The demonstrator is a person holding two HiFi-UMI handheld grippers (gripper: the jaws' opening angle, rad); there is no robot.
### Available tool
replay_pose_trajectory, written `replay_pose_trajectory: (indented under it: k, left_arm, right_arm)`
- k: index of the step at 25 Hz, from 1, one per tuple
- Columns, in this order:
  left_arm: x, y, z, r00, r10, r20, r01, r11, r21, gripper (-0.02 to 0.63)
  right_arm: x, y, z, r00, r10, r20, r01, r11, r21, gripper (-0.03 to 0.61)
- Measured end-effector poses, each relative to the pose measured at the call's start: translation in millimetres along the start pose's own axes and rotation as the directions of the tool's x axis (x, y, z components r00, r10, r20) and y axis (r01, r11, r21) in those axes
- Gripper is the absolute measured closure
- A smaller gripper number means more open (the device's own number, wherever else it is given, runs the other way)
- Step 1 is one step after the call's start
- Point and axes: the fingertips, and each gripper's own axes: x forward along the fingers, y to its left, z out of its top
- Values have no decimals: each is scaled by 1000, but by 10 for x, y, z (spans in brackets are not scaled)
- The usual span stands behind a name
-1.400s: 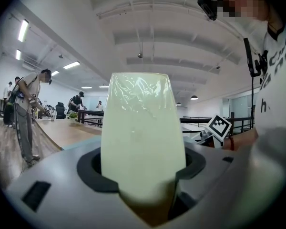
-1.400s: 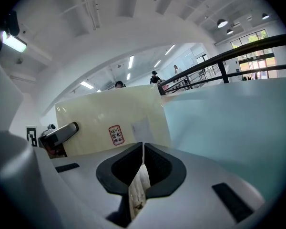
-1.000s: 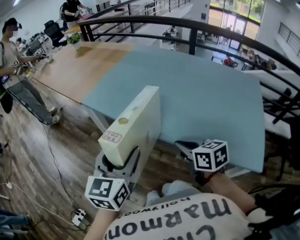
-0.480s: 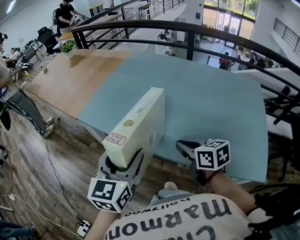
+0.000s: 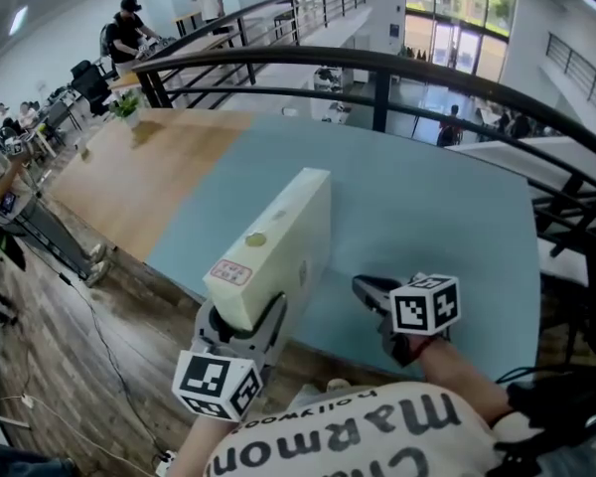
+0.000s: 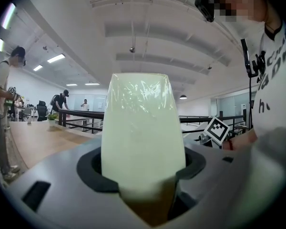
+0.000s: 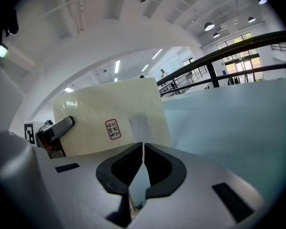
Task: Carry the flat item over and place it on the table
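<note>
The left gripper (image 5: 240, 318) has its fingers (image 6: 88, 170) clamped on the short end of the flat box (image 5: 276, 237), held on edge at lower centre and reaching out over the near rim of the pale blue bench (image 5: 437, 197), probably ready to be tipped down flat. The box is a smooth cream slab, glossy as if film-wrapped, with a small red label. The right gripper (image 5: 366, 288), fingers together on nothing, hangs just beside it

A pale blue table (image 5: 447, 197) adjoins a wooden table (image 5: 139, 167) bearing a small potted plant (image 5: 126, 105).
</note>
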Motion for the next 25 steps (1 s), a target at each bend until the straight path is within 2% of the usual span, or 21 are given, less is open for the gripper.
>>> replay_pose_trajectory:
  k: [6,11,17,22,25]
  left_arm:
    - [452,65,88,1000,11,7,-11,1000,-4,318]
    - [715,122,15,1000,4,-8,-5,1000,-25,318]
    - [1037,215,-43,999,-44,0,44,998,-49,318]
    - [1342,653,-66,993,-116,5,116,991,-67,318]
    - [1460,783,-96,987,-160,3,160,983,-88,318]
  right_arm:
    - [176,-369,311,1000,15,22,-16,1000,26,538]
    - [228,-568,331,1000,2,19,-3,998,56,538]
    - [354,-827,319,999,-49,24,47,996,78,538]
    - [755,-868,400,995,-97,22,94,989,118,538]
    - [777,-905,470,989,-141,45,134,981,140,538]
